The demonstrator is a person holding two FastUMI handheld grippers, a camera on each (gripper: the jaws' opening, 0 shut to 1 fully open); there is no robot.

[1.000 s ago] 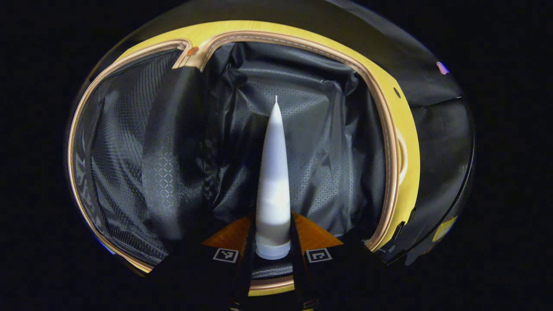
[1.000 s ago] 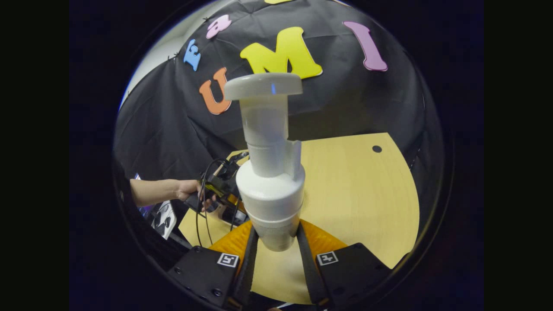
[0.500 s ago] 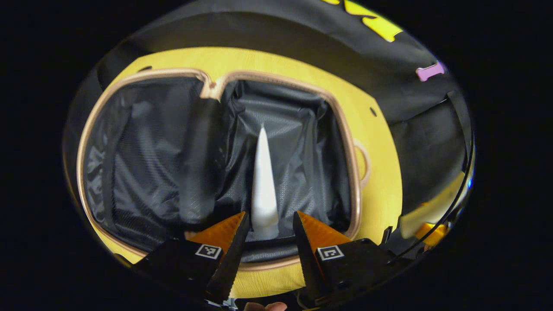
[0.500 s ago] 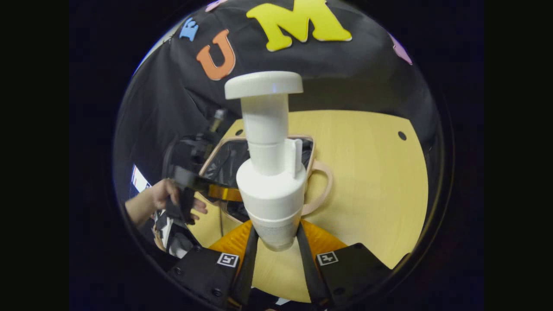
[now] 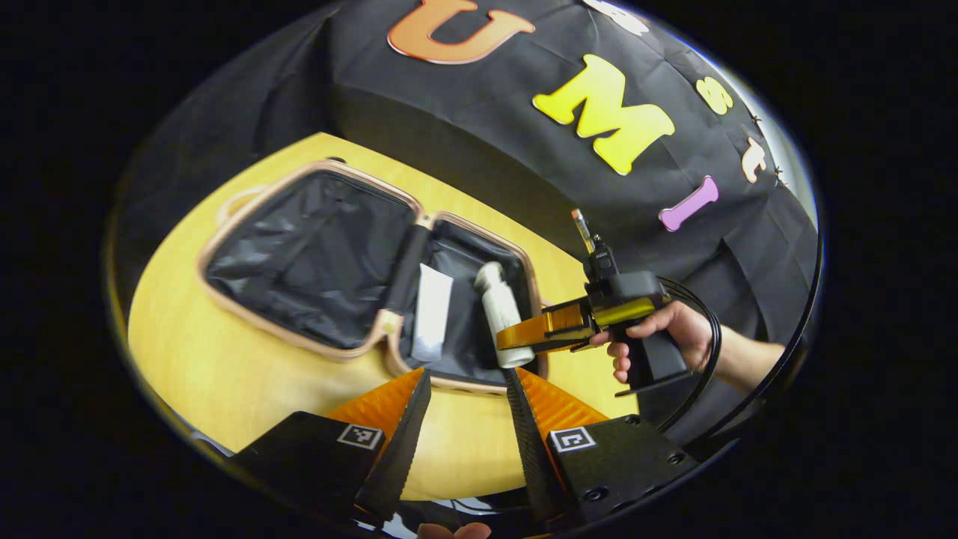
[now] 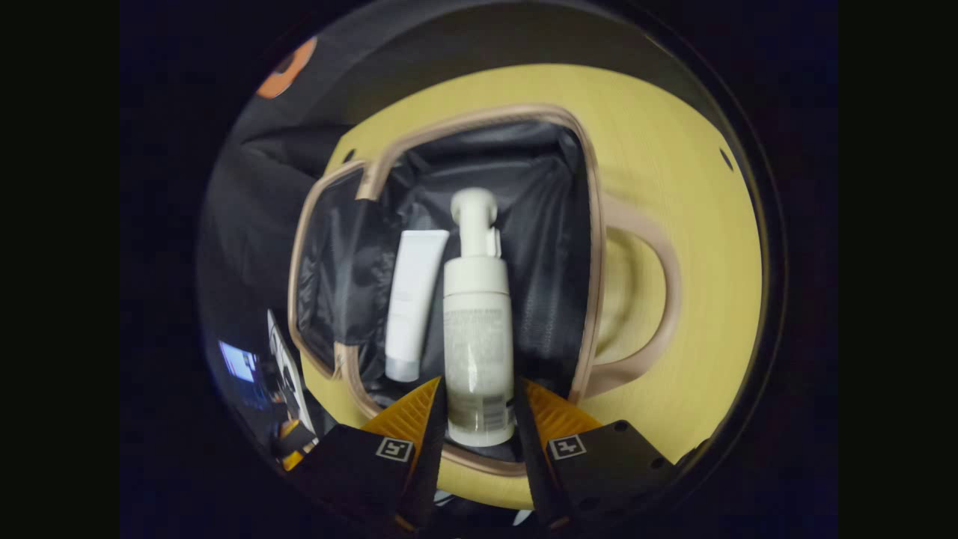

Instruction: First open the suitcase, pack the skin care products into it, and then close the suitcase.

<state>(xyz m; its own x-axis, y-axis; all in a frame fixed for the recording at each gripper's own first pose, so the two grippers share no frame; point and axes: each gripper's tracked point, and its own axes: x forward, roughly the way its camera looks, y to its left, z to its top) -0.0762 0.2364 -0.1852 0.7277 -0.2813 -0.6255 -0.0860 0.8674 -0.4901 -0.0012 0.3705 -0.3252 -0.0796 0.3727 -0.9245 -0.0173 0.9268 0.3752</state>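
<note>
The suitcase (image 5: 299, 340) lies open on the yellow table (image 5: 224, 374), its dark lining showing. A white tube (image 5: 432, 311) rests flat in its right half. Beside the tube, a white pump bottle (image 5: 498, 299) lies along that half, its base held in my right gripper (image 5: 516, 338), which a hand (image 5: 658, 333) carries. In the right gripper view the pump bottle (image 6: 477, 329) sits between the fingers of my right gripper (image 6: 477, 404), pump end pointing away, with the tube (image 6: 412, 299) just left of it. My left gripper (image 5: 464, 404) hangs open above the table's near edge, holding nothing.
The suitcase's left half (image 5: 307, 254) holds only lining. A tan carry handle (image 6: 666, 299) sticks out on the table (image 6: 673, 187) to the right of the rim (image 6: 591, 247). The booth's black cloth wall stands behind the table. Some lit clutter (image 6: 239, 359) lies off the table's left edge.
My left gripper opened, left the tube in the suitcase and pulled back and up. My right gripper tipped the pump bottle from upright over the table down into the suitcase.
</note>
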